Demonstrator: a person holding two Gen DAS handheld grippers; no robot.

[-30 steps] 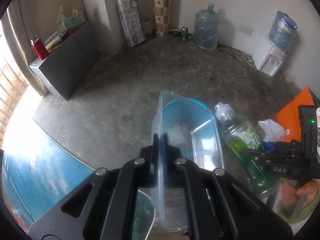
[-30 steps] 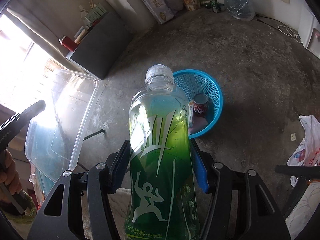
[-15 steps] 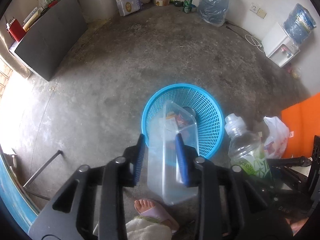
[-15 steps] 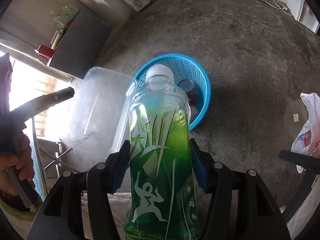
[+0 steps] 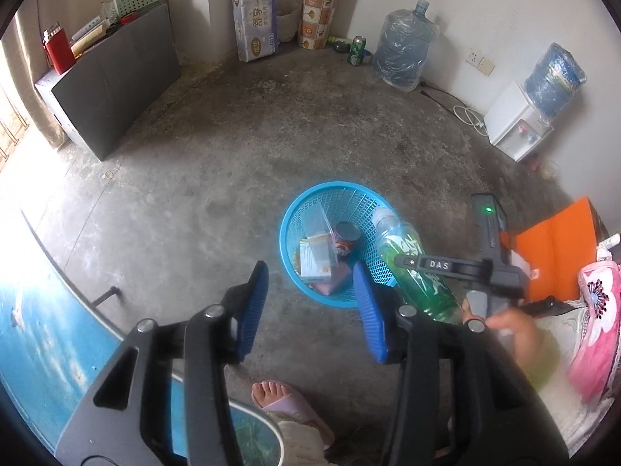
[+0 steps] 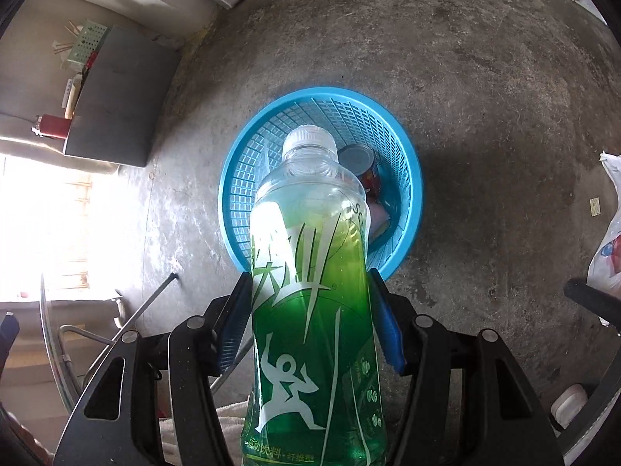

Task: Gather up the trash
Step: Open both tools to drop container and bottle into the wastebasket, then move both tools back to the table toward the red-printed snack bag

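A blue mesh basket [image 5: 295, 209] stands on the concrete floor; it also shows in the right wrist view [image 6: 403, 163]. Inside lie a clear plastic box [image 5: 316, 221], a can [image 5: 347, 233] and small cartons [image 5: 314, 260]. My left gripper [image 5: 310, 291] is open and empty, above the basket's near rim. My right gripper [image 6: 310, 310] is shut on a green drink bottle [image 6: 310, 272], cap pointing at the basket; in the left wrist view the bottle [image 5: 411, 268] hangs over the basket's right rim.
A dark cabinet [image 5: 112, 77] stands at the left wall. Water jugs [image 5: 399, 50], a dispenser [image 5: 516, 124] and a green can [image 5: 357, 50] line the far wall. A white plastic bag [image 6: 609, 240] lies right. A blue tabletop [image 5: 46, 334] and a sandalled foot [image 5: 283, 400] are near.
My left gripper opened and the clear plastic box dropped into the basket. My right gripper carried the green bottle over the basket.
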